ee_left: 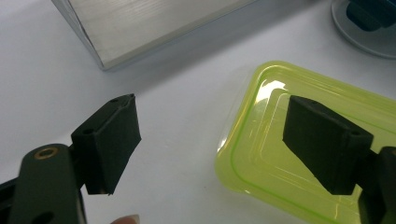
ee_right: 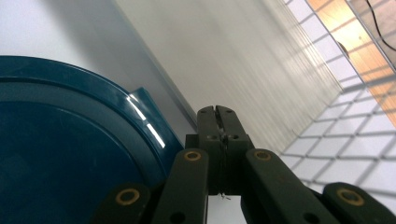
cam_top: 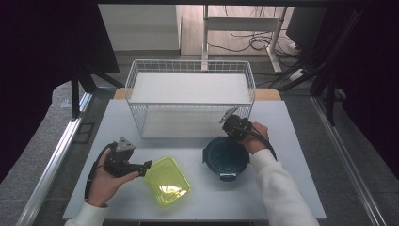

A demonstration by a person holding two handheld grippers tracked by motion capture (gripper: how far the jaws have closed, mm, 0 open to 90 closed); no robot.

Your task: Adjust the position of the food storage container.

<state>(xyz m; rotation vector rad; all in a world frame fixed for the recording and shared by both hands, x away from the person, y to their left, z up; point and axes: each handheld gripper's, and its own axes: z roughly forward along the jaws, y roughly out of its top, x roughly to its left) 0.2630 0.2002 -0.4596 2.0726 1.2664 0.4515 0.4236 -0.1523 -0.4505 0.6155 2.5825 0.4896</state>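
Note:
A translucent yellow-green container [cam_top: 167,180] [ee_left: 275,93] lies on the white table [cam_top: 291,141] at the front centre. My left gripper [cam_top: 147,165] [ee_left: 210,126] is at its left edge, open wide; one jaw hovers over the container's rim, the other over bare table. A dark blue round lidded container [cam_top: 226,157] [ee_right: 56,154] sits to the right. My right gripper [cam_top: 229,128] [ee_right: 217,112] is shut with nothing between its jaws, just beyond the blue container's far rim and close to the wire basket.
A large white wire basket [cam_top: 188,66] [ee_right: 336,140] with a pale floor panel [ee_left: 140,23] stands at the back of the table. Chair legs and cables lie on the floor beyond it. Bare table shows at the front left and far right.

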